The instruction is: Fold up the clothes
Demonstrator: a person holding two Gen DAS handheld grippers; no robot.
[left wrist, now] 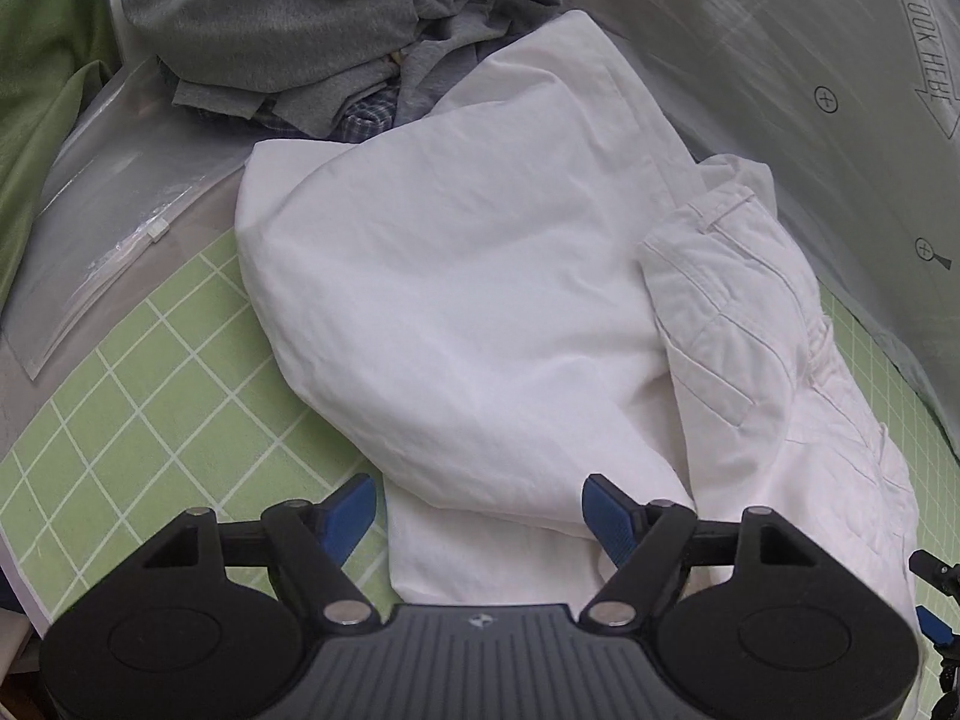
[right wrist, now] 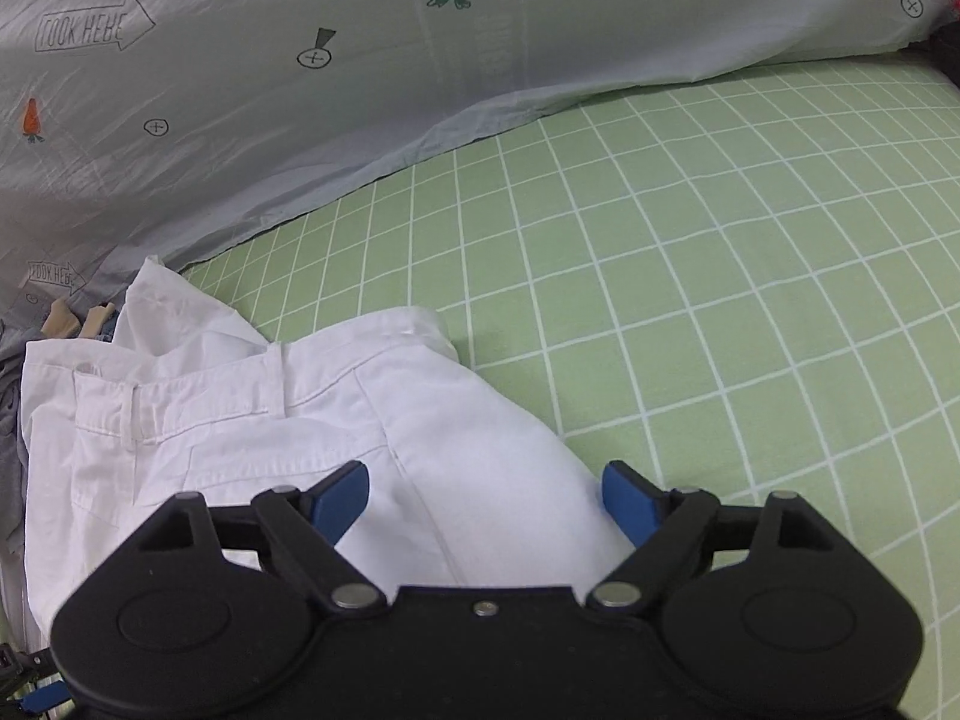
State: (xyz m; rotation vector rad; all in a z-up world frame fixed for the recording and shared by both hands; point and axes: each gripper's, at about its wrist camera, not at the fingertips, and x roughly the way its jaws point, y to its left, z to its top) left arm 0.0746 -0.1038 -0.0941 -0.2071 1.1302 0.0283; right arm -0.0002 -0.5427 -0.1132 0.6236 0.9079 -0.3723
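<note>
White trousers lie crumpled on a green checked sheet, the legs folded over toward the back and the waistband at the right. My left gripper is open just above the near edge of the legs, holding nothing. In the right wrist view the same white trousers show their waistband and belt loop at the left. My right gripper stands open over the trousers' seat, with nothing between its blue fingers. The other gripper shows at the right edge of the left wrist view.
A pile of grey and checked clothes sits behind the trousers. A clear zip bag lies at the left. A pale quilt with carrots and "LOOK HERE" arrows runs along the back. Open green sheet spreads to the right.
</note>
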